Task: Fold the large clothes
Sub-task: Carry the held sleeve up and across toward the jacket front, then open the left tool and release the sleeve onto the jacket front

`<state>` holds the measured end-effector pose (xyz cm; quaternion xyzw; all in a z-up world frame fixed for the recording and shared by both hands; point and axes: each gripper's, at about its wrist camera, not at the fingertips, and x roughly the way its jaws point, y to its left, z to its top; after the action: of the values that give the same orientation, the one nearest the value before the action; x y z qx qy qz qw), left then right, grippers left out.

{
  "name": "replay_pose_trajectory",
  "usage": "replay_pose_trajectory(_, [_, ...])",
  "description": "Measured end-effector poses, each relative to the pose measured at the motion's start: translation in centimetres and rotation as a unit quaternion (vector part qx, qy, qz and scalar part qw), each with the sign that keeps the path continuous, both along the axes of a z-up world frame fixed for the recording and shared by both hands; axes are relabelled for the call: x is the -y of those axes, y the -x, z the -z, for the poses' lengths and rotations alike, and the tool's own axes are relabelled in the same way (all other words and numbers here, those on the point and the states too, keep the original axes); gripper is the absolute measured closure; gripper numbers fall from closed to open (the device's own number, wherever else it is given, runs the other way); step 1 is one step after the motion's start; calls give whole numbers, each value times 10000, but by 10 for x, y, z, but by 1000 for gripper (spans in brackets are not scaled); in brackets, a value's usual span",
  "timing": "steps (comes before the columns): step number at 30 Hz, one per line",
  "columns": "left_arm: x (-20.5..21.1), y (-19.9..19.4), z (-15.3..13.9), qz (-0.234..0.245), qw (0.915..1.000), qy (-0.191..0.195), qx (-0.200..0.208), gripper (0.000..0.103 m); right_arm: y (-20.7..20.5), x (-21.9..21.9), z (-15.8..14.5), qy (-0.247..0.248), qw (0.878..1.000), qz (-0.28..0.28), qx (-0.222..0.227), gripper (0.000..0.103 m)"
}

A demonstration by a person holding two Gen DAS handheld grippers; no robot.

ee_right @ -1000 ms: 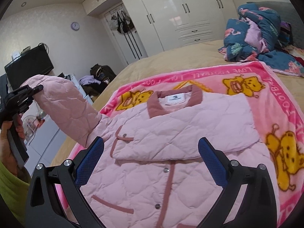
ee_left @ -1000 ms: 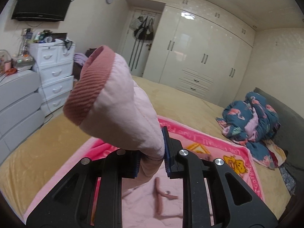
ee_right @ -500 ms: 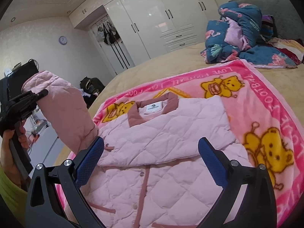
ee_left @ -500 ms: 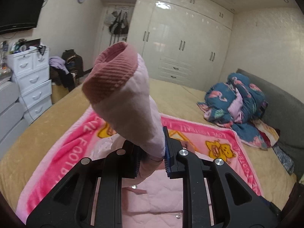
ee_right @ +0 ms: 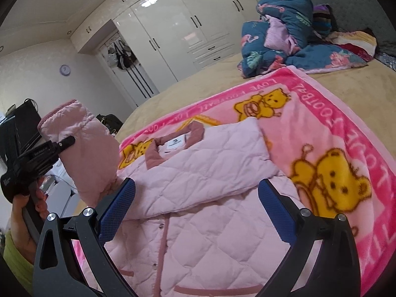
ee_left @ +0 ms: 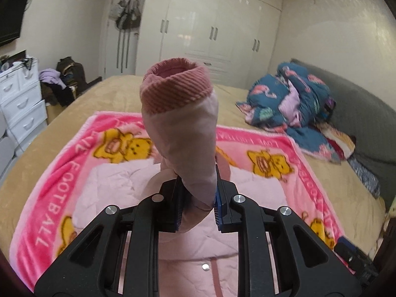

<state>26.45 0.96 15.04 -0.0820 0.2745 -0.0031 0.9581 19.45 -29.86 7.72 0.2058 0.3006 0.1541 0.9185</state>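
The left claw (ee_left: 198, 204) is clamped on the pink jacket's sleeve (ee_left: 183, 133), cuff raised. The right claw (ee_right: 195, 208) stands wide apart, holding nothing, over the jacket (ee_right: 203, 198), which lies on the pink blanket (ee_right: 334, 128), apparently buttoned, on the bed (ee_left: 118, 91).

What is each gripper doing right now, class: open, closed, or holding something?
Left gripper: closed on the pink jacket's sleeve, cuff sticking up.
Right gripper: open, holding nothing, above the jacket.

The jacket (ee_right: 210, 198) is matt quilted cloth with a ribbed knit cuff (ee_left: 175, 91). The blanket (ee_right: 334, 113) looks fleecy, and the wardrobe doors (ee_left: 210, 24) are glossy.
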Motion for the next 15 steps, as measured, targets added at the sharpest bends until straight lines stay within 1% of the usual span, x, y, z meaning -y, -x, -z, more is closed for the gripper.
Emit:
replay_pose_trajectory(3, [16,-5,16,172,9997,-42,-174,90,-1,9,5,-91,9999,70,-68,4])
replay_pose_trajectory(8, [42,-10,46,458,9976,-220,-469,89,0,19,9,-123,9997,173,-91,4])
replay_pose_trajectory(13, [63,-18,79,705,9933,-369,-843,87,0,30,15,-149,9993,293,-162,4])
replay_pose_trajectory(15, [69,-18,90,781,9917,-414,-933,85,1,36,18,-192,9990,368,-185,4])
